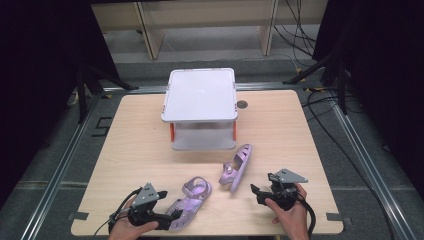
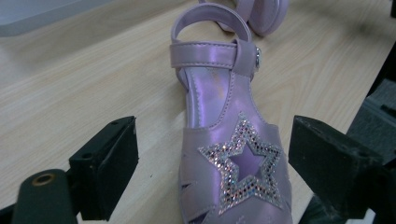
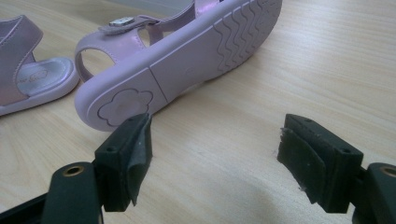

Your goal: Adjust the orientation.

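Observation:
Two lilac children's sandals lie on the wooden table. One sandal stands upright, with a glittery star on its toe. My left gripper is open, and its jaws straddle that toe without touching it. The other sandal lies on its side, with its ridged sole turned towards my right gripper. That gripper is open with nothing in it. Its jaws hover just above the table, a little short of the sandal's heel.
A white lidded plastic box with orange latches stands at the table's back centre. A dark round hole sits in the tabletop to its right. Bare wood lies to the left and right of the sandals. Cables trail on the floor beyond.

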A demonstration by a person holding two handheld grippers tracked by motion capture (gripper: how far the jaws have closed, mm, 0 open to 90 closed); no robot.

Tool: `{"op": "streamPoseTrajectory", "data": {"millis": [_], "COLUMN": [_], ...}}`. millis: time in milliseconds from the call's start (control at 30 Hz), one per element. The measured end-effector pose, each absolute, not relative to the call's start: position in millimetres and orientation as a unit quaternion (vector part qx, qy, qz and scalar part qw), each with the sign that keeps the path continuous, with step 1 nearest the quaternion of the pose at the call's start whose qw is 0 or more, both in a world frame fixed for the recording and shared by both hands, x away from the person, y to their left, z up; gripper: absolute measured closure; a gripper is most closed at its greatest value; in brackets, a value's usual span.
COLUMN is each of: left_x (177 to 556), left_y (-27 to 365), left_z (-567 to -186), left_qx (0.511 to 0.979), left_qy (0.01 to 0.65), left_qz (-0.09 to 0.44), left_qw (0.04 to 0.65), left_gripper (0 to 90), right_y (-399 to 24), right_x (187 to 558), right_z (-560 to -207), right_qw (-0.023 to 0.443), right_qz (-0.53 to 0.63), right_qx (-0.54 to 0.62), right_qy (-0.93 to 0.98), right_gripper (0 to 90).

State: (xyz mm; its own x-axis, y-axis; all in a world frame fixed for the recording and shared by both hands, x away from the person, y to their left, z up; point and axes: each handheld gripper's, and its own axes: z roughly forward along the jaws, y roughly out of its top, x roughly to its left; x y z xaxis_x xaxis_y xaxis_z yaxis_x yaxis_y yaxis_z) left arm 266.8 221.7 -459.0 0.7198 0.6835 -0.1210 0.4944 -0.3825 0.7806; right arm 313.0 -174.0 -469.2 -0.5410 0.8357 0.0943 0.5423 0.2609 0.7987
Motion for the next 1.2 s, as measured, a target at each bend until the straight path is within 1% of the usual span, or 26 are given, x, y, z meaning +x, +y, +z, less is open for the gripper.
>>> {"op": "streamPoseTrajectory", "data": {"millis": [133, 167, 300, 367, 467, 500, 633, 700, 767, 833, 1000, 1033, 1067, 1133, 1167, 1200], "left_x": [268.9, 270.6, 268.2, 267.8, 267.5, 267.6, 268.7, 268.9, 269.4, 270.0, 271.0, 271.7, 271.6, 270.5, 269.8, 268.4], "left_y": [212.0, 209.0, 204.0, 204.7, 205.8, 206.9, 210.9, 213.2, 215.1, 218.1, 228.2, 229.1, 229.9, 230.3, 229.5, 227.1], "left_z": [-460.4, -459.5, -462.9, -463.1, -461.7, -460.0, -458.7, -458.0, -457.3, -456.8, -454.5, -454.0, -453.4, -453.1, -453.3, -453.4], "left_qx": [0.827, 0.843, 0.852, 0.851, 0.855, 0.859, 0.858, 0.86, 0.864, 0.864, 0.864, 0.866, 0.866, 0.864, 0.863, 0.866], "left_qy": [0.354, 0.34, 0.331, 0.339, 0.332, 0.324, 0.325, 0.323, 0.318, 0.321, 0.326, 0.322, 0.322, 0.325, 0.326, 0.322], "left_qz": [0.119, 0.127, 0.128, 0.124, 0.124, 0.128, 0.129, 0.128, 0.127, 0.126, 0.123, 0.127, 0.131, 0.132, 0.13, 0.127], "left_qw": [0.42, 0.397, 0.384, 0.382, 0.378, 0.374, 0.375, 0.373, 0.368, 0.366, 0.363, 0.361, 0.359, 0.361, 0.363, 0.362], "left_gripper": [15.7, 16.0, 17.6, 17.0, 17.1, 17.6, 18.2, 18.0, 17.8, 17.0, 15.8, 15.8, 15.8, 15.7, 16.3, 16.6], "right_y": [-173.3, -173.1, -173.2, -173.5, -173.3, -172.0, -173.8, -173.9, -175.0, -174.5, -174.0, -172.1, -174.4, -173.9, -173.9, -174.0], "right_x": [314.4, 313.4, 313.3, 313.0, 313.1, 310.0, 313.3, 312.7, 314.0, 313.2, 312.2, 310.4, 313.4, 312.5, 312.8, 314.0], "right_z": [-470.5, -470.1, -470.1, -469.5, -469.8, -468.0, -469.6, -468.9, -469.1, -468.6, -468.5, -467.8, -468.6, -468.4, -468.7, -469.2], "right_qw": [0.174, 0.172, 0.172, 0.174, 0.17, 0.16, 0.174, 0.171, 0.182, 0.169, 0.171, 0.161, 0.172, 0.168, 0.177, 0.176], "right_qz": [0.417, 0.416, 0.418, 0.415, 0.418, 0.416, 0.419, 0.419, 0.418, 0.421, 0.418, 0.416, 0.418, 0.419, 0.416, 0.418], "right_qx": [0.441, 0.448, 0.445, 0.448, 0.447, 0.46, 0.442, 0.444, 0.433, 0.438, 0.442, 0.455, 0.437, 0.442, 0.441, 0.437], "right_qy": [0.775, 0.772, 0.773, 0.772, 0.773, 0.768, 0.773, 0.774, 0.778, 0.776, 0.775, 0.771, 0.778, 0.775, 0.775, 0.777], "right_gripper": [25.7, 25.7, 25.7, 25.7, 25.7, 25.7, 25.7, 25.6, 25.6, 25.6, 25.7, 25.7, 25.6, 25.7, 25.7, 25.7]}}
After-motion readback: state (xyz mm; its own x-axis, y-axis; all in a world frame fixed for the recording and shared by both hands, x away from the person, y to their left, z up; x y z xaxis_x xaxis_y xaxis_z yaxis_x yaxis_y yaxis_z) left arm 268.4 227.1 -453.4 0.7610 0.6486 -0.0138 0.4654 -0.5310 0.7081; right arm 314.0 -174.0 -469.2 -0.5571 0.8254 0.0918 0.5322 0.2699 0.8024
